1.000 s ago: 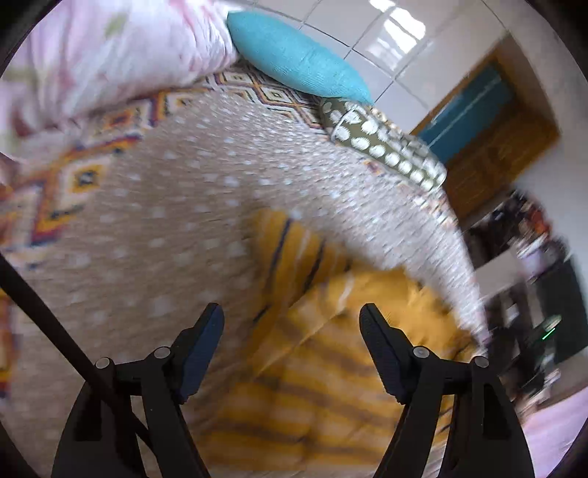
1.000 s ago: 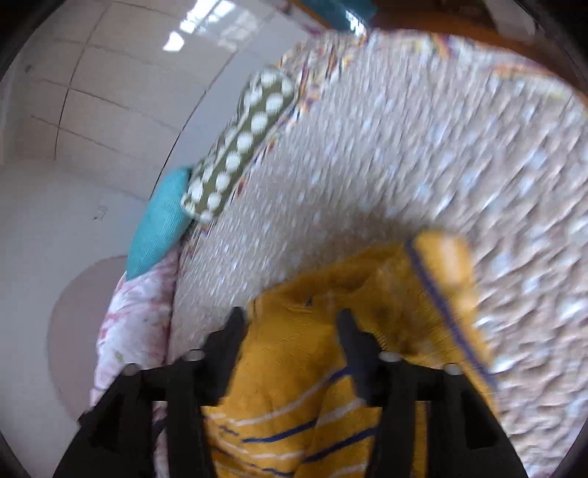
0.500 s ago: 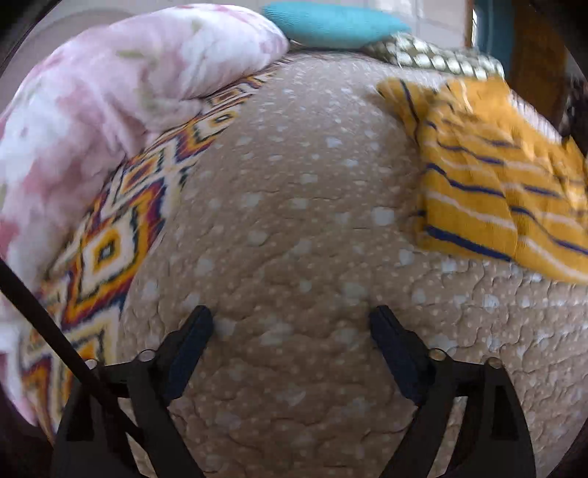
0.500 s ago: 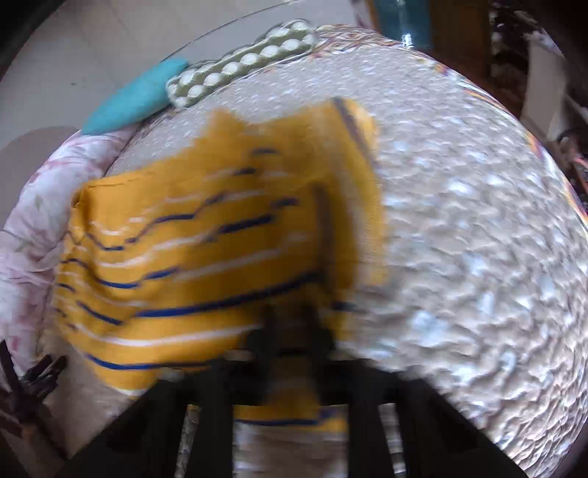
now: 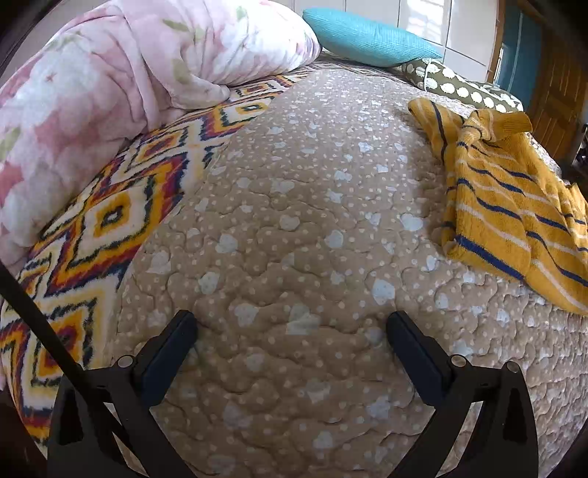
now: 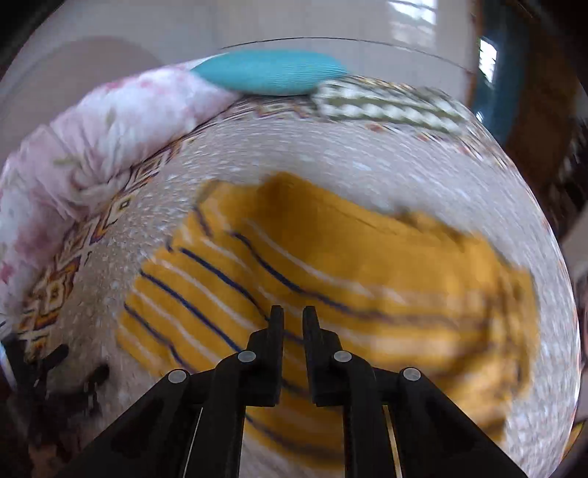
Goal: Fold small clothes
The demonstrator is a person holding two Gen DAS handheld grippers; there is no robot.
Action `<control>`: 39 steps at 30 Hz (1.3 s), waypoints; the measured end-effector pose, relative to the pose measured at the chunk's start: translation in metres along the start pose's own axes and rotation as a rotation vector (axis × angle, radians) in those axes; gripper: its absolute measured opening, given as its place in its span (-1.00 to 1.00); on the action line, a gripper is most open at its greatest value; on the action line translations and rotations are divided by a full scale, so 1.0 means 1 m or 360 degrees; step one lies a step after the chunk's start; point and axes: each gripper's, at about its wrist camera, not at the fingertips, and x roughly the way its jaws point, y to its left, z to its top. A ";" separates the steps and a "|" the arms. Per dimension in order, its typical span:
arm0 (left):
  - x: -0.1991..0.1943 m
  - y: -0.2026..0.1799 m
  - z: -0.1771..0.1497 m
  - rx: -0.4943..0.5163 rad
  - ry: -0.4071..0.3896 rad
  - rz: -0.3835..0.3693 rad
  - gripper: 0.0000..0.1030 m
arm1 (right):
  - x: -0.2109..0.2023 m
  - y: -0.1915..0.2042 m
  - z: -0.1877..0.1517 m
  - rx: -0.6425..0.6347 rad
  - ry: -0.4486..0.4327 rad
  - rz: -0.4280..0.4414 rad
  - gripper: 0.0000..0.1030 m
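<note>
No containers in view. Yellow striped garment (image 5: 511,206) lies crumpled on the beige quilt (image 5: 294,239), toward its far right, well apart from the left gripper (image 5: 292,327), whose jaws have just opened wide over bare quilt, nothing between them. Right gripper (image 6: 293,320) is over the garment, jaws nearly pressed together; blur hides whether they pinch cloth. Teal pillow (image 5: 364,35) at far edge.

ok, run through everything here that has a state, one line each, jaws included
yellow striped garment: rumpled, not folded, lying on the quilt
left gripper: jaws wide open, empty, just been opening
right gripper: jaws nearly closed; grip on garment unclear through blur
pink comforter: bunched up
</note>
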 end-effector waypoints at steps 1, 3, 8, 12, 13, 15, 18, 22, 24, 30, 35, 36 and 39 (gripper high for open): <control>0.000 0.000 0.000 -0.0004 0.0000 -0.0005 1.00 | 0.010 0.008 0.009 -0.0042 0.0006 -0.0033 -0.77; -0.001 0.002 0.000 -0.0012 -0.0003 -0.0019 1.00 | 0.047 0.024 0.033 -0.0131 0.0062 -0.0128 -0.77; -0.002 0.003 -0.002 -0.0028 -0.0024 -0.0039 1.00 | 0.111 0.043 0.078 -0.0114 0.0144 -0.0185 -0.77; -0.002 0.004 -0.001 -0.0034 -0.0029 -0.0049 1.00 | 0.144 0.057 0.105 -0.0111 0.0159 -0.0245 -0.77; -0.002 0.004 -0.001 -0.0038 -0.0029 -0.0055 1.00 | 0.147 0.062 0.109 -0.0126 0.0153 -0.0257 -0.77; -0.002 0.004 -0.002 -0.0036 -0.0029 -0.0051 1.00 | 0.149 0.072 0.118 -0.0161 0.0149 -0.0237 -0.50; -0.002 0.004 -0.002 -0.0037 -0.0028 -0.0051 1.00 | 0.124 0.080 0.121 -0.0164 0.0080 -0.0128 -0.28; -0.002 0.004 -0.002 -0.0037 -0.0029 -0.0052 1.00 | 0.060 0.068 0.087 -0.0016 -0.0071 -0.0012 -0.20; -0.002 0.003 -0.001 -0.0036 -0.0028 -0.0051 1.00 | 0.035 0.059 0.055 0.0021 -0.0083 0.0034 -0.19; -0.002 0.004 -0.002 -0.0032 -0.0024 -0.0045 1.00 | -0.002 -0.009 -0.071 0.0085 0.0084 0.0046 -0.19; -0.001 0.001 -0.001 -0.0020 -0.0013 -0.0028 1.00 | -0.042 -0.111 -0.148 0.0441 0.0048 -0.0036 -0.18; -0.001 0.001 -0.001 -0.0018 -0.0013 -0.0025 1.00 | -0.054 -0.131 -0.161 0.0524 0.0043 -0.0111 -0.18; 0.000 0.000 -0.001 -0.0013 -0.0007 -0.0014 1.00 | -0.085 -0.178 -0.187 0.0751 -0.0045 -0.0131 -0.14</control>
